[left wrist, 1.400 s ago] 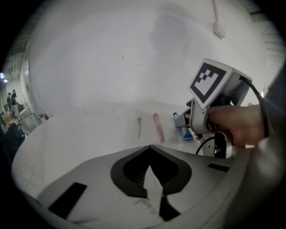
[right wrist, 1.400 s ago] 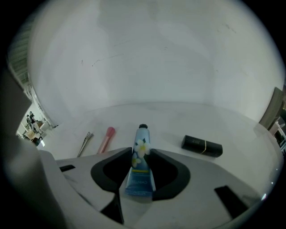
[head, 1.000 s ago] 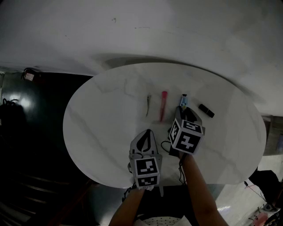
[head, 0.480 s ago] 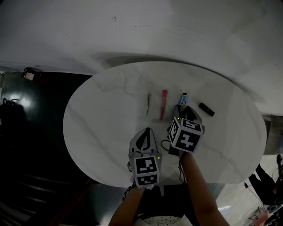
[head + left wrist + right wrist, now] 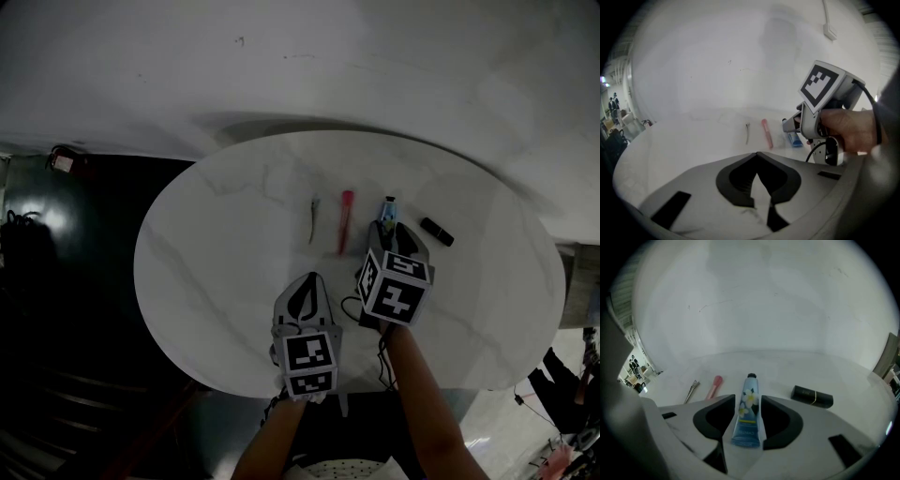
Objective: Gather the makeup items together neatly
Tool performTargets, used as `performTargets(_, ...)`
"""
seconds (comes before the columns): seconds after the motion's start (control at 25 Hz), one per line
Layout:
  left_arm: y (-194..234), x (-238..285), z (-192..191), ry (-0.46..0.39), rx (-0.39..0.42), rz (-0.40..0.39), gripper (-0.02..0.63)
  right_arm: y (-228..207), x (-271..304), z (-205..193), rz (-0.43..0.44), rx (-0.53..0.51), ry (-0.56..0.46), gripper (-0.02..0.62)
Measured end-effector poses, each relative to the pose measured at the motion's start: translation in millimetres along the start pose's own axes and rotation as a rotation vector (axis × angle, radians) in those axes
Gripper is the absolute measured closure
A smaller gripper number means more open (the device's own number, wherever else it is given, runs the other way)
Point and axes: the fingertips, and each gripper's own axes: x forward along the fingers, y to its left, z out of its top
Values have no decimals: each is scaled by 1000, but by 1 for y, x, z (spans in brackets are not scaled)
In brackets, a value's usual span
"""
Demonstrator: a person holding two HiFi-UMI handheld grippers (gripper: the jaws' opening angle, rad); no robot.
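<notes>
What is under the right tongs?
A blue tube lies on the table between their parted jaws. In the head view only its cap end shows; the tongs cover the rest.

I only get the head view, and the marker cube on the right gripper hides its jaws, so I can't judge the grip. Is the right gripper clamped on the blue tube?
Observer: No. In the right gripper view, the right gripper has its jaws apart, and the tube lies flat on the table between them.
Operator: And the left one?
Observer: The left gripper has its jaws together in its own view, with nothing between them.
Operator: What's the thin thing left of the pink stick?
Observer: A metal hair clip, lying apart from the pink stick.
</notes>
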Motion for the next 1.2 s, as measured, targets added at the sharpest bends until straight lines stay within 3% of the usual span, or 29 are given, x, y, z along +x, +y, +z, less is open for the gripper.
performTargets(0.6,-12,-4,9,-29,-4,-12,588,-47,-34,22,-42,-15,-113,397)
performTargets(1.2,-50,-4,23,-55,27,-49,588,-109,-44,32,-25,-27,-179,399)
